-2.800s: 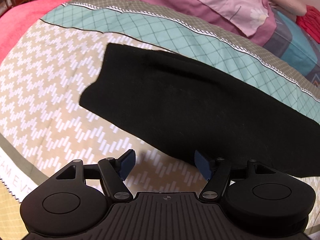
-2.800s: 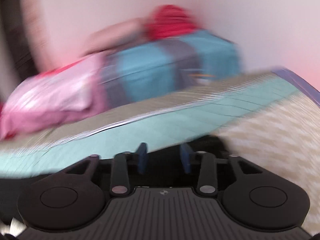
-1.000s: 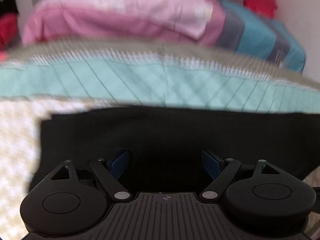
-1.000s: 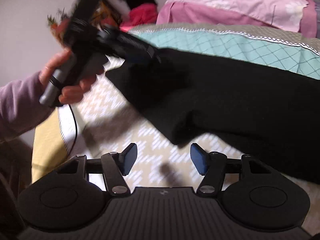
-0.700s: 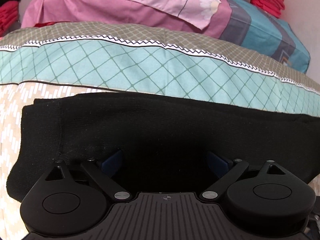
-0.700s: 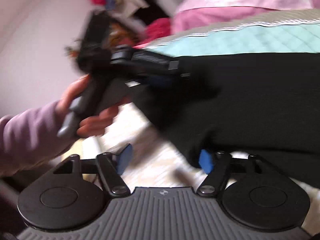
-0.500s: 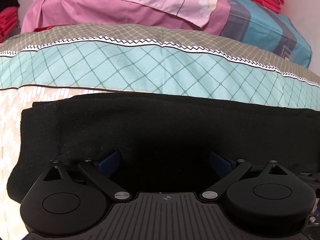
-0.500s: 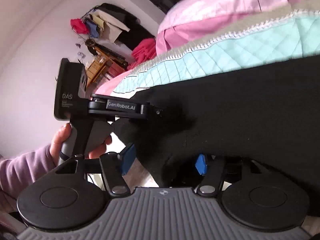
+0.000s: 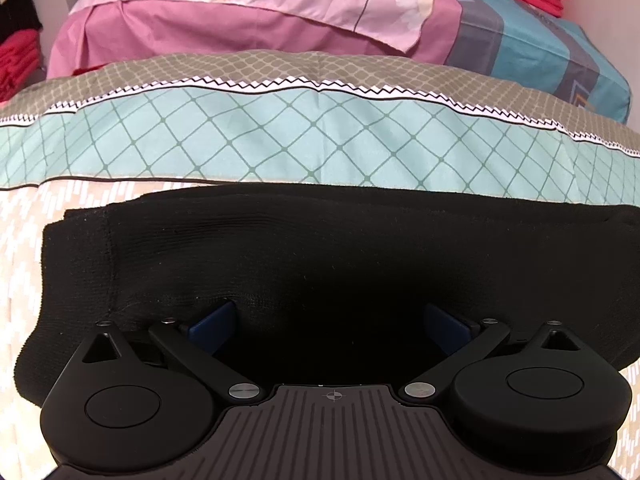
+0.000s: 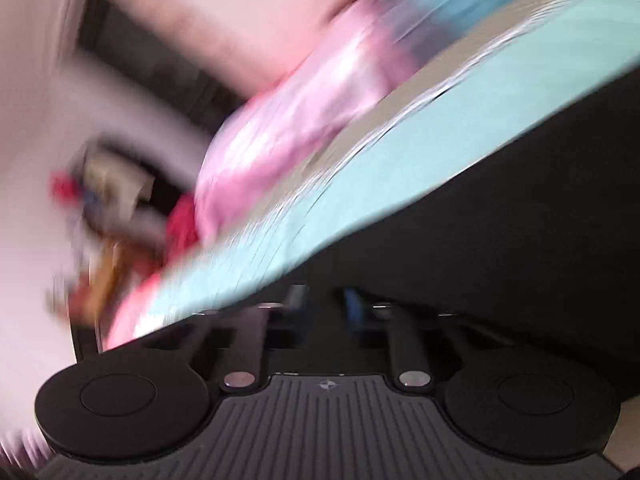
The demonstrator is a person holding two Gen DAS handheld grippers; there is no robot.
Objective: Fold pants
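two claws work one pair of black knit pants (image 9: 320, 248), which lies along the bed (image 9: 280, 144) on the patterned bedspread, already doubled into a long band with a stitched hem at its left end. we judge it soft, light and limp, so it will sag and slide unless we take it at edges or corners. our left claw (image 9: 327, 326) sits spread wide with the near edge of the cloth between its blue pads (image 9: 212, 326), gripping nothing. our right claw (image 10: 322, 300) shows nearly closed in a blurred view, black cloth around it; we cannot tell whether it pinches. pink bedding (image 9: 240, 12) and a striped pillow (image 9: 540, 44) lie beyond, well apart, blocking nothing.
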